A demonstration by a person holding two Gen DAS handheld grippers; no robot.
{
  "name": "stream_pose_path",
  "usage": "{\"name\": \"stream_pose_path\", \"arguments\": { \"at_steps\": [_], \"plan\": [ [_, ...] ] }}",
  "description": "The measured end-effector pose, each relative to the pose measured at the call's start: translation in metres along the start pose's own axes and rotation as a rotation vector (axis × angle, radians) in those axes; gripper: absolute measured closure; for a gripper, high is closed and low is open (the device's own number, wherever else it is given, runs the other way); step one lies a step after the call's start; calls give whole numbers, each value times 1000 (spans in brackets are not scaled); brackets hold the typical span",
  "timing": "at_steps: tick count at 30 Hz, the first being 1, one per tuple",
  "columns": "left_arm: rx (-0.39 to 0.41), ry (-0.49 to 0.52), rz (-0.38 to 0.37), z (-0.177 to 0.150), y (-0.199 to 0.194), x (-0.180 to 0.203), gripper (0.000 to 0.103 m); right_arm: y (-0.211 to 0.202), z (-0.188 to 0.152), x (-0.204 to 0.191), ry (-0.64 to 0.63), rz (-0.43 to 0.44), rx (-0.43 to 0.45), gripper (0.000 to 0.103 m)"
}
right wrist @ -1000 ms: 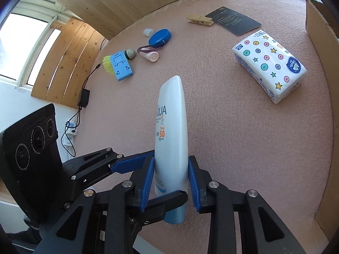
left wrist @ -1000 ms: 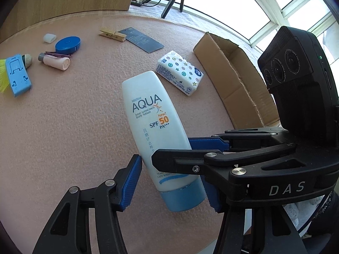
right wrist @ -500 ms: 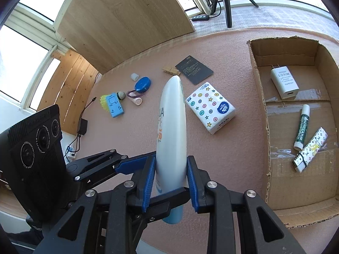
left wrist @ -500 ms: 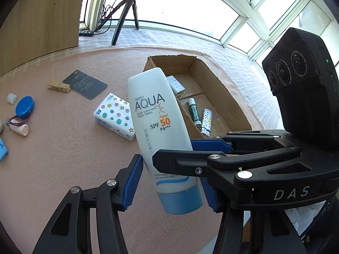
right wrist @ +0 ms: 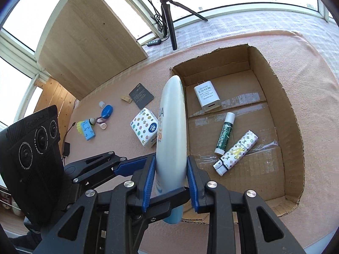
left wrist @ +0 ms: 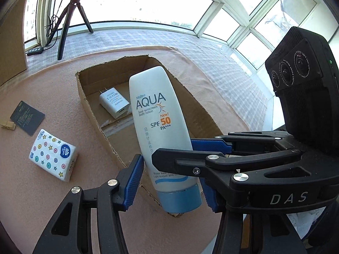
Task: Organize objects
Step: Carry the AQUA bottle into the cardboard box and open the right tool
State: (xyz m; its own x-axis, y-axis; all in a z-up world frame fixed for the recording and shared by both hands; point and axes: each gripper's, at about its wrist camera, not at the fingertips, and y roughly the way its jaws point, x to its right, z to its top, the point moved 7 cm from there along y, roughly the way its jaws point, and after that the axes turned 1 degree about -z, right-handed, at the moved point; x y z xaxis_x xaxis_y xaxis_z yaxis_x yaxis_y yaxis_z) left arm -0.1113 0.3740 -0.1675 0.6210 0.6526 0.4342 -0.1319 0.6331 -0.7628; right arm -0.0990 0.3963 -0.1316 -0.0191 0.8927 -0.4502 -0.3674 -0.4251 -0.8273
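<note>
Right tool clamps sunscreen tube.

A black tripod stood on the pale checked mat at twelve o'clock, cables trailing to a small black remote near its feet. A light wooden board leaned at ten o'clock. Bright windows curved behind. A pink cloth covered the table.

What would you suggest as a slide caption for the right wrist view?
Right gripper holds the sunscreen tube beside the cardboard box containing a charger, lip balm and patterned tube.
</note>
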Motion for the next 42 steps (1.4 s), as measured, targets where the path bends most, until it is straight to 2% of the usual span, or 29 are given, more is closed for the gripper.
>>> {"name": "stream_pose_path", "arguments": {
  "at_steps": [10, 18, 19, 20, 21, 22, 23, 25, 33, 42],
  "plan": [
    [-39, 47, 6, 16, 53, 35, 50, -12, 4, 59, 68, -36, 16, 76],
    [-58, 66, 24, 15, 62, 45, 50, -12, 3, 73, 76, -41, 11, 76],
    [-60, 68, 27, 15, 61, 45, 48, -12, 3, 73, 71, -42, 12, 76],
    [-64, 70, 32, 14, 61, 45, 38, -12, 2, 72, 64, -43, 13, 75],
    [-64, 73, 42, 15, 61, 46, 32, -13, 3, 72, 57, -55, 21, 73],
    [-60, 80, 51, 15, 59, 47, 25, -14, 3, 73, 54, -74, 28, 58],
    [-60, 89, 59, 15, 59, 46, 24, -16, 4, 74, 54, -91, 39, 41],
    [-63, 96, 68, 14, 58, 45, 24, -23, 6, 75, 57, -116, 75, 34],
    [-60, 97, 76, 9, 44, 41, 24, -35, 6, 71, 69, -118, 100, 34],
    [-30, 75, 97, 0, 5, 23, 24, -44, 3, 53, 45, -148, 144, 34]
  ]
}}
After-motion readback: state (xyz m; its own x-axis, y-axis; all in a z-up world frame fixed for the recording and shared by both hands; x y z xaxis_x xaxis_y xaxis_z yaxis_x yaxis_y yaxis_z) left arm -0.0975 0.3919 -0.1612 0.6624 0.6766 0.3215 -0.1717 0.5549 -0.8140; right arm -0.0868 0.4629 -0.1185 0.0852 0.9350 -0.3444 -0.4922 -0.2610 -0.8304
